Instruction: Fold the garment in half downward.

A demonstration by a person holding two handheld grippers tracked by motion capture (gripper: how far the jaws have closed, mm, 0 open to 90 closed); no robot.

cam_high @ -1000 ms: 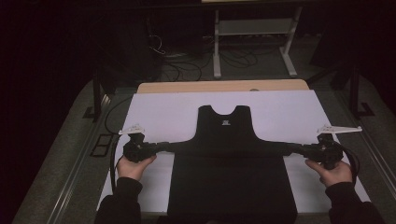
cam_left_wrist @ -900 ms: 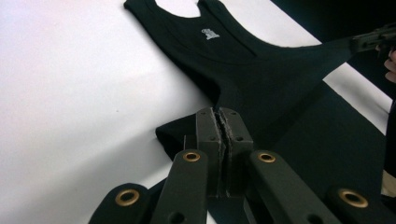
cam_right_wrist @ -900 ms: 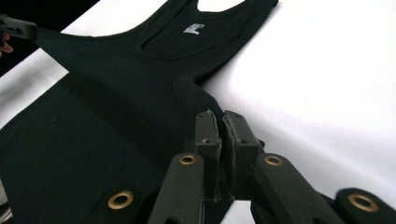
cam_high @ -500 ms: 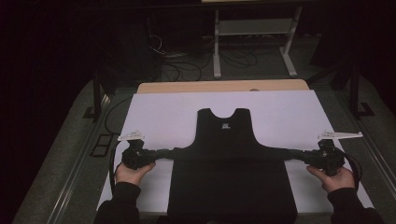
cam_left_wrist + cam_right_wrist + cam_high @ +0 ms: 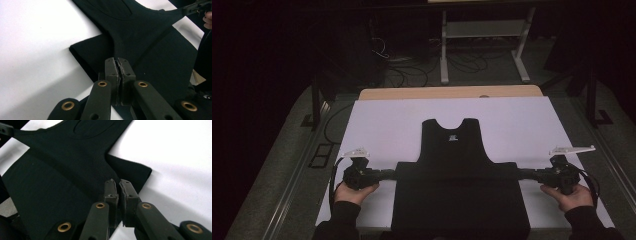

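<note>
Currently folding a black garment: both grippers pinch its outer edges.

I hold the left gripper clamped on the left edge of the black shirt, and the right gripper clamped on its right edge; in each gripper view the jaws stand pressed together with dark cloth between them. The shirt lies flat on the white sheet, near the front edge of the worktop and centred between its side edges, neck opening toward the far edge. Its lower part is doubled over, so the wide folded band sits nearest me. I judge that gripping both ends at matching height keeps the fold line straight and the cloth taut, so the layer can be carried without bunching.
</note>
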